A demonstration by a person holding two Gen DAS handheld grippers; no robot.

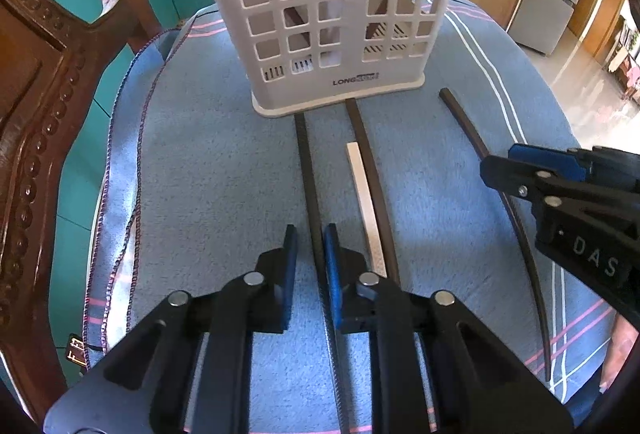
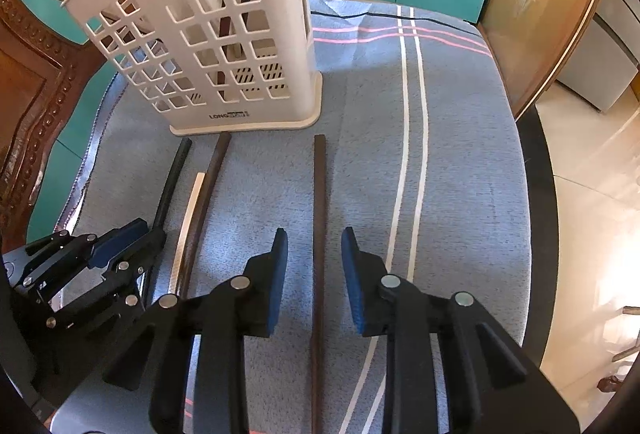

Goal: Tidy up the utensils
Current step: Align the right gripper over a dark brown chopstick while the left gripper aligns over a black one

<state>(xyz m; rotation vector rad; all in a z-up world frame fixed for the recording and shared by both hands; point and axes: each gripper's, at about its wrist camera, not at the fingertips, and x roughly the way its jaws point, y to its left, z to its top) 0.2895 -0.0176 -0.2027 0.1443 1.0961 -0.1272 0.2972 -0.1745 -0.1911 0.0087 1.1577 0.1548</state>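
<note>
Blue striped cloth [image 2: 460, 161] covers a table where a white slotted utensil holder [image 2: 208, 45] stands; four thin, stiff, likely slippery chopsticks lie before it, best pinched mid-shaft: left gripper [image 1: 311, 254] clamps the black chopstick [image 1: 306, 161], right gripper [image 2: 314, 266] stands open astride a brown chopstick [image 2: 319, 193].

A tall white plastic holder with square holes [image 1: 328, 13] stands upright on the blue cloth, with some sticks inside. Four long thin sticks lie flat in front of it: a black one [image 1: 306, 169], a pale wooden one [image 1: 366, 201], and two dark brown ones [image 1: 370, 169] [image 2: 319, 218].
</note>
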